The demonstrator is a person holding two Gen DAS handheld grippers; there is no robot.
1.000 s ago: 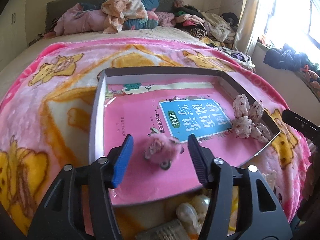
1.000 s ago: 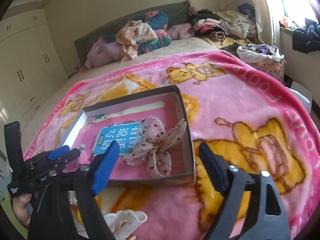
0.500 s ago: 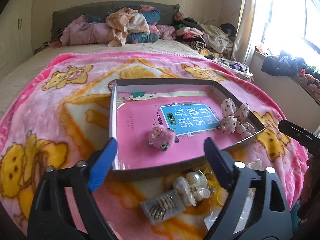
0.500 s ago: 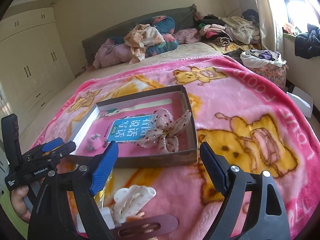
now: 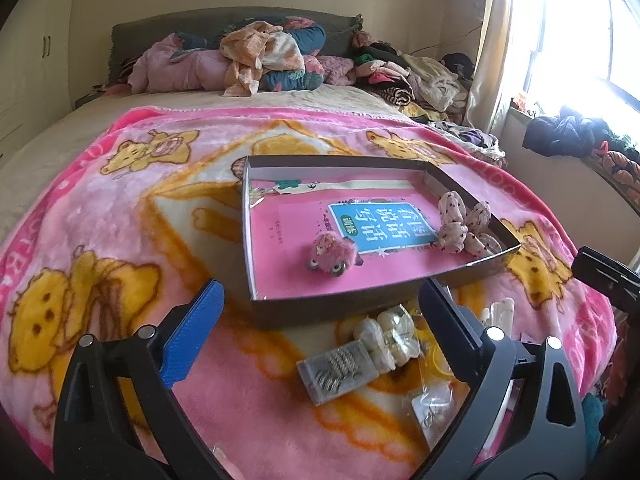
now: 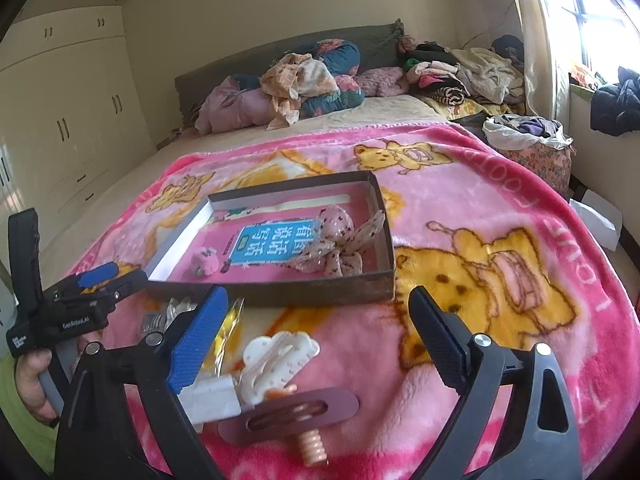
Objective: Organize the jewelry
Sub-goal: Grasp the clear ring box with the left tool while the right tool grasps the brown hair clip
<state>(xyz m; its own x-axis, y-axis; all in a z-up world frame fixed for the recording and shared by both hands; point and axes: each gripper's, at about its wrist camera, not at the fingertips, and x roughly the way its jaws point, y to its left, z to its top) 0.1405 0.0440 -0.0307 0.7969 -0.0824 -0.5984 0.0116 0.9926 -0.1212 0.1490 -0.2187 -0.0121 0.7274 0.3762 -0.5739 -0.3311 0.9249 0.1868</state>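
Note:
A shallow grey box (image 5: 360,308) (image 6: 280,298) lined with a pink book lies on the pink blanket. In it are a pink fuzzy hair tie (image 5: 331,255) (image 6: 206,261) and a dotted fabric bow (image 5: 464,229) (image 6: 336,240). Loose pieces lie in front of the box: a small case with a coiled tie (image 5: 338,370), a pearly clip (image 5: 390,338), a white claw clip (image 6: 280,356), a maroon barrette (image 6: 296,416) and an orange coil (image 6: 314,446). My left gripper (image 5: 320,338) is open and empty above them. My right gripper (image 6: 316,332) is open and empty over the white clip.
The pink bear blanket (image 5: 120,240) covers the bed. Piled clothes (image 5: 260,60) lie at the headboard and along the window side (image 6: 472,72). White wardrobes (image 6: 60,120) stand at the left. The left gripper's body (image 6: 76,308) shows in the right wrist view.
My left gripper let go of the pink fuzzy tie inside the box, opened wide and pulled back toward me. My right gripper also drew back, bringing the loose clips into view.

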